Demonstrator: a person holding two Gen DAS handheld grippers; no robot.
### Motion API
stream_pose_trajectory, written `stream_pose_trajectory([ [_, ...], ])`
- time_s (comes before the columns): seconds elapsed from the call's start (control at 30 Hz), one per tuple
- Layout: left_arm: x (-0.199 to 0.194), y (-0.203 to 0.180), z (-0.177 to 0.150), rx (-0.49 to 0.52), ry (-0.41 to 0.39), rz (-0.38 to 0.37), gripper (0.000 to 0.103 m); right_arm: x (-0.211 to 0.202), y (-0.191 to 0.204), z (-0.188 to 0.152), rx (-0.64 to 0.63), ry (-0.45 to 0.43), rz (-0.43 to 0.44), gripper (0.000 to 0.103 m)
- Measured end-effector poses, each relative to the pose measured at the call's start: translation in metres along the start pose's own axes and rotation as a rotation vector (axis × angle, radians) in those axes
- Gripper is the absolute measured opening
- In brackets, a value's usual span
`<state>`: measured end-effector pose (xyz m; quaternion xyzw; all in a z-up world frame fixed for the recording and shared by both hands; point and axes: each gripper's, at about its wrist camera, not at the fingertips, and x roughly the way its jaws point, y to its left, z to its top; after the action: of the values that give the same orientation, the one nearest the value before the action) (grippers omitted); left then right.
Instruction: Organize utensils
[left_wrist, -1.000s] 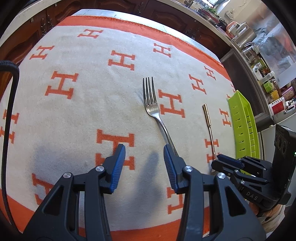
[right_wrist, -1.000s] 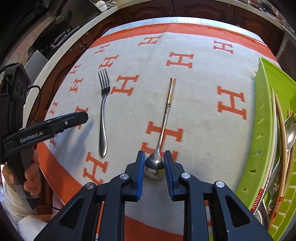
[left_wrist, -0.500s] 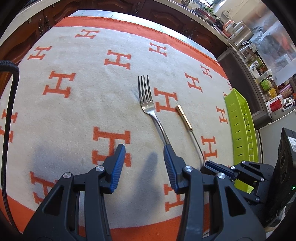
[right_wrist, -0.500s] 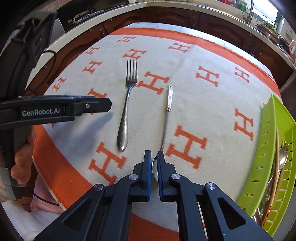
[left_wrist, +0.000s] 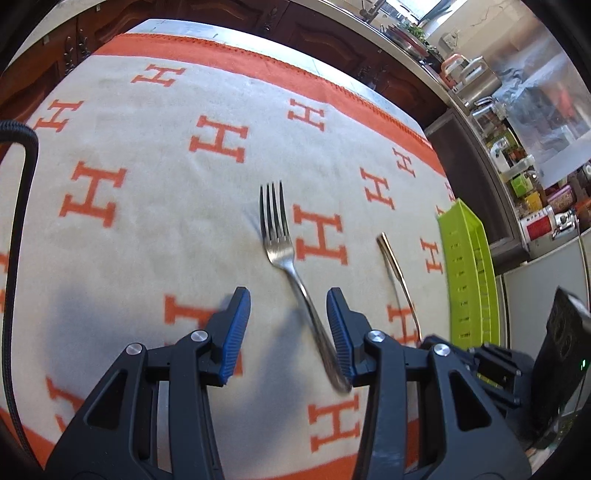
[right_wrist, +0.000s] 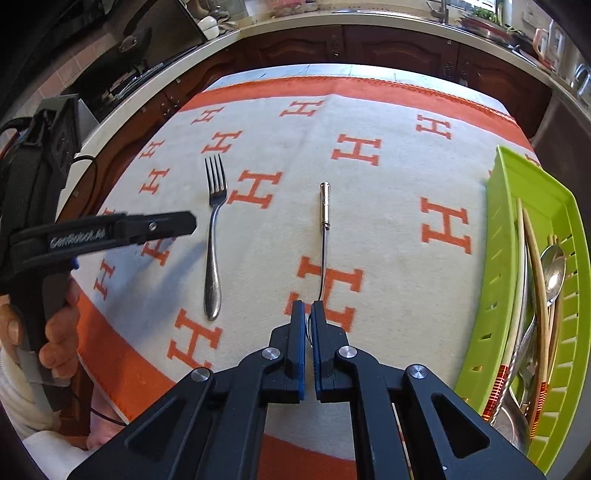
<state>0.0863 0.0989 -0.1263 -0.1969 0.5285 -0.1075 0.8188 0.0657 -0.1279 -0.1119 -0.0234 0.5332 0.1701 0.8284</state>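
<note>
Spoon (right_wrist: 324, 236): slim metal, with a thicker cylindrical handle end pointing to the far side; its bowl is clamped edge-on between the blue ribbed pads of the right gripper (right_wrist: 308, 314), which is closed on it. The handle is seen above the cloth (right_wrist: 369, 229); whether its tip touches cannot be told. In the left wrist view the same spoon (left_wrist: 397, 273) appears blurred, with a gold-toned handle end.

Fork (left_wrist: 284, 254): plain steel, four tines pointing far, lying flat on the cloth to the left of the spoon, apart from it. Its handle end is seen between the pads of the left gripper (left_wrist: 288, 325), whose jaws stand apart; no contact is visible.

The cloth is a soft cream weave with orange H motifs and an orange border. At its right edge a lime-green slotted plastic tray (right_wrist: 506, 258) is set; only the right wrist view shows its contents, namely chopsticks (right_wrist: 537, 266) and a spoon bowl (right_wrist: 554, 273) among other metal utensils.

Nothing lies between spoon and tray. A hand (right_wrist: 55, 332) is seen on the left gripper's grip, in the right wrist view only. Dark wooden cabinets (right_wrist: 369, 48) are seen beyond the table.
</note>
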Motion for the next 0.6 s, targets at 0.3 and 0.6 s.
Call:
stream_pose_trajectory([
  [0.3,0.025,-0.002,0.03,0.062,-0.112,-0.009,0.039,-0.002,-0.007,0.0,0.021,-0.011,0.009,0.003],
  [0.6,0.038,0.008,0.036,0.039,-0.168,-0.1,0.011,0.001,-0.02,-0.001,0.087,-0.008,0.037,0.003],
])
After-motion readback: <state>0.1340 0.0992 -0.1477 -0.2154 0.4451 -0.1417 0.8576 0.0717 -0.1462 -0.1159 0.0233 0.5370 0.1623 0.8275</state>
